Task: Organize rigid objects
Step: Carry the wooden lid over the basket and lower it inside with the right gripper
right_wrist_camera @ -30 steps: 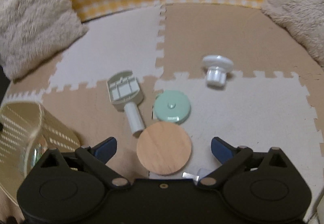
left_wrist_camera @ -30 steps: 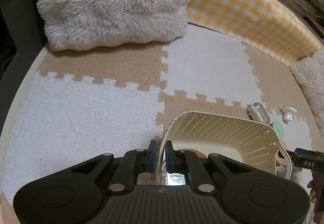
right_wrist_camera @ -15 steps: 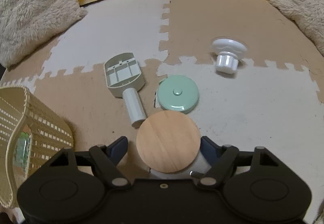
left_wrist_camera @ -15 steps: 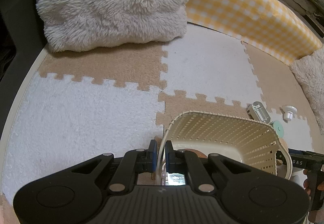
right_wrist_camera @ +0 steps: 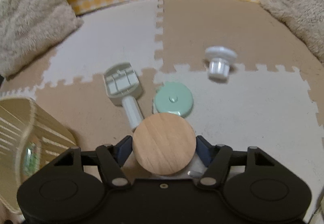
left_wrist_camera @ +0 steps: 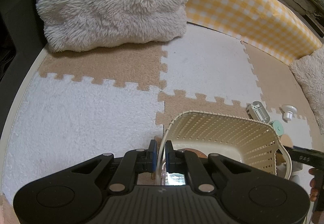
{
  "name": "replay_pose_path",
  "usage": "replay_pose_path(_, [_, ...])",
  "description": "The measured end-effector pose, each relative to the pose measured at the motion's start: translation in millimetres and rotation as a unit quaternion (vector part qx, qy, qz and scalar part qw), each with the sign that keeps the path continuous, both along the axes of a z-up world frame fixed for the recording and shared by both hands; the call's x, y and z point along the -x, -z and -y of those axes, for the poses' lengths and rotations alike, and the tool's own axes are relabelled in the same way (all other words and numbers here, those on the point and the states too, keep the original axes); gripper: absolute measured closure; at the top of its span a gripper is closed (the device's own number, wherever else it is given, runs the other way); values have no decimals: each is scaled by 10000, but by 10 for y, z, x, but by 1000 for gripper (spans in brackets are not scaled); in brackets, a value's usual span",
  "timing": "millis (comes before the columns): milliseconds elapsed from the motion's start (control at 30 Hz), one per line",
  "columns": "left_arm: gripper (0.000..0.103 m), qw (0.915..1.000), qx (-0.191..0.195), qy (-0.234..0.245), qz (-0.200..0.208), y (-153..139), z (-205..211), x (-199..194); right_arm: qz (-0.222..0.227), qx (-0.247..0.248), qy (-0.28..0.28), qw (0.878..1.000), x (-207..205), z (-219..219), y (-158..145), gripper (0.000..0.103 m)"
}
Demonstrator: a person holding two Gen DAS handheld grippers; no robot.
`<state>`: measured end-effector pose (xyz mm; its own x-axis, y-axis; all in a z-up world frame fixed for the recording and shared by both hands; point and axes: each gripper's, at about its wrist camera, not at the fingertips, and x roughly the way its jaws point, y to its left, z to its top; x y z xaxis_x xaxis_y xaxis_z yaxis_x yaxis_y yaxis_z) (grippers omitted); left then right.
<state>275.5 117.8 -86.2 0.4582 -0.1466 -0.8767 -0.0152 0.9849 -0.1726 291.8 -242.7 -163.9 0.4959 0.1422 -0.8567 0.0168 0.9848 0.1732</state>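
Two grippers are clenched: our left gripper (left_wrist_camera: 160,152) pinches the rim of the cream basket (left_wrist_camera: 232,138), and our right gripper (right_wrist_camera: 164,148) squeezes a container with a wooden lid (right_wrist_camera: 164,147) above the mat (right_wrist_camera: 253,114). Beyond lie a green lid (right_wrist_camera: 172,99), a scoop (right_wrist_camera: 123,86) and a white knob (right_wrist_camera: 219,60).

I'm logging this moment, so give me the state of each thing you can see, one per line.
Left gripper: jaws shut on basket rim.
Right gripper: jaws shut on wooden-lidded jar.
Basket: tilted, partly filled.
Wooden-lidded jar: lid on, gripped.
Green round lid: flat on mat.
Scoop: lying loose.
White knob: lying loose.
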Motion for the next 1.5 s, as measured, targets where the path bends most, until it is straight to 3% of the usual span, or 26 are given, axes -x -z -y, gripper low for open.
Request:
replay_pose_path(367, [95, 10000, -2, 1, 1, 0, 0, 1, 896, -705, 85, 9934, 233, -77, -567, 34])
replay_pose_path(667, [95, 10000, 3, -1, 0, 0, 0, 0, 1340, -1159, -565, 9826, 465, -539, -886, 34])
replay_pose_path(967, [95, 10000, 6, -2, -1, 0, 1, 0, 1022, -1178, -1293, 9793, 509, -1233, -717, 34])
replay_pose_path(1500, [95, 10000, 37, -10, -1, -7, 8, 7, 172, -1106, -1651, 9799, 402, -1974, -291, 34])
